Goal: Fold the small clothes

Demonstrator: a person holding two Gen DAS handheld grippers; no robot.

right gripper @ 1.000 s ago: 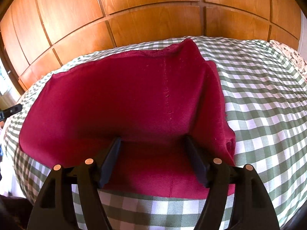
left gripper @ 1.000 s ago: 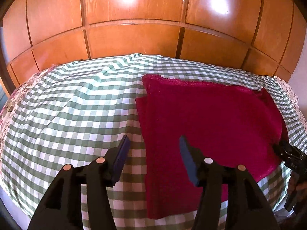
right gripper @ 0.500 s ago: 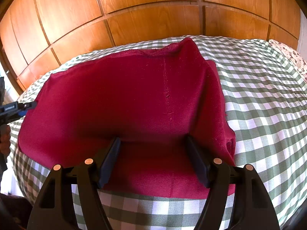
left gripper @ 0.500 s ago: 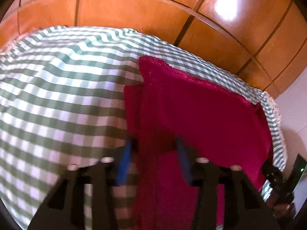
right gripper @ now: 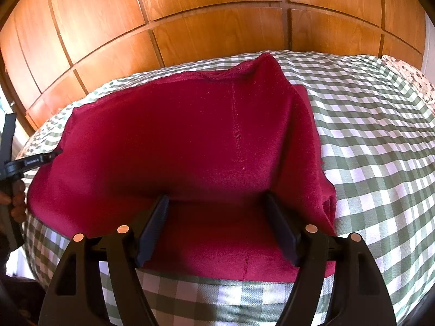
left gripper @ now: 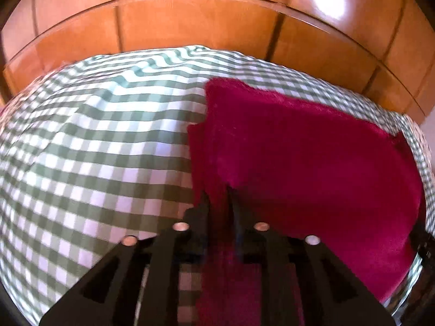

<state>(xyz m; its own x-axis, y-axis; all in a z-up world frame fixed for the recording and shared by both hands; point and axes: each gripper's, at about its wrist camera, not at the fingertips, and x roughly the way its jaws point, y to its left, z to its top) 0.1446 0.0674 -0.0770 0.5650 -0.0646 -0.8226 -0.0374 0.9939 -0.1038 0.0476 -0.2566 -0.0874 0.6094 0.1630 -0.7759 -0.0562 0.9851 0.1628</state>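
Observation:
A crimson fleece garment (left gripper: 312,157) lies on a green-and-white checked cover (left gripper: 95,149). In the left wrist view my left gripper (left gripper: 218,193) is shut on the garment's near left edge, with a fold of cloth pinched between the jaws. In the right wrist view the same garment (right gripper: 190,141) fills the middle. My right gripper (right gripper: 216,203) is open, its jaws wide apart over the garment's near edge and holding nothing. The left gripper also shows at the left edge of the right wrist view (right gripper: 57,153), at the garment's left corner.
A wooden panelled wall (right gripper: 217,13) stands behind the covered surface. A floral patterned cloth (right gripper: 407,78) shows at the far right corner. The checked cover (right gripper: 380,149) stretches to the right of the garment.
My left gripper moved in onto the garment's left edge and closed on it. My right gripper stayed open in the same place.

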